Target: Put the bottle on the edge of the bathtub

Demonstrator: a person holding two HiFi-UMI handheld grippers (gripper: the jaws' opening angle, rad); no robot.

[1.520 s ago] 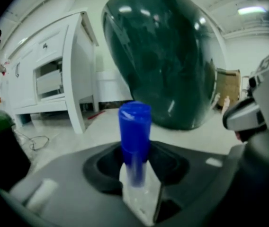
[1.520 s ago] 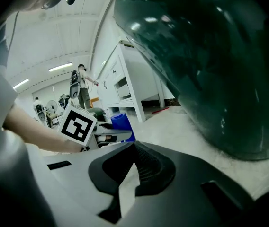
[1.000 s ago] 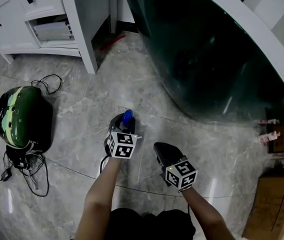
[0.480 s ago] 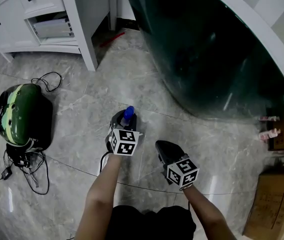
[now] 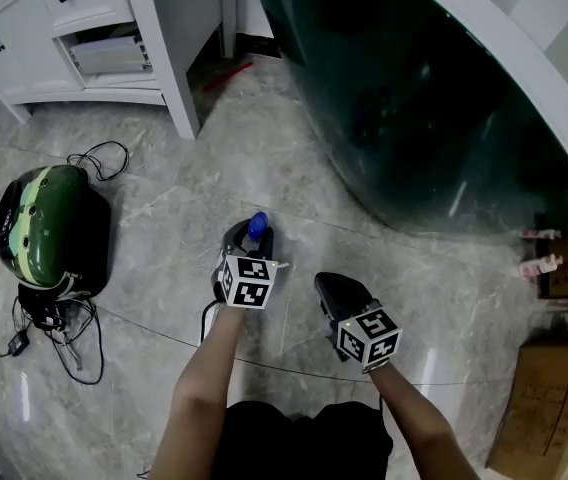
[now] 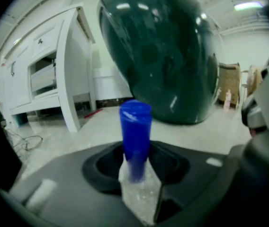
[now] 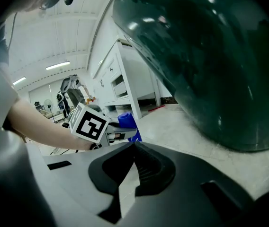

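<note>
A small bottle with a blue cap [image 5: 256, 228] [image 6: 135, 141] stands upright between the jaws of my left gripper [image 5: 248, 248] [image 6: 137, 174], which is shut on it above the marble floor. From the right gripper view the blue bottle [image 7: 127, 122] shows beside the left gripper's marker cube. My right gripper [image 5: 336, 298] [image 7: 135, 167] is shut with nothing in it, a little right of the left one. The dark green bathtub [image 5: 414, 118] [image 6: 163, 56] [image 7: 210, 70] rises ahead and to the right, its white rim [image 5: 524, 63] high up.
A white cabinet [image 5: 94, 38] with drawers stands at the back left. A green helmet-like case [image 5: 49, 228] with cables lies on the floor at left. Cardboard boxes [image 5: 549, 408] and small bottles [image 5: 539, 263] sit at the right. A red item [image 5: 226, 76] lies near the cabinet.
Both grippers have shifted slightly forward and to the right; the bottle stays held in the left gripper. The view has drifted a little.
</note>
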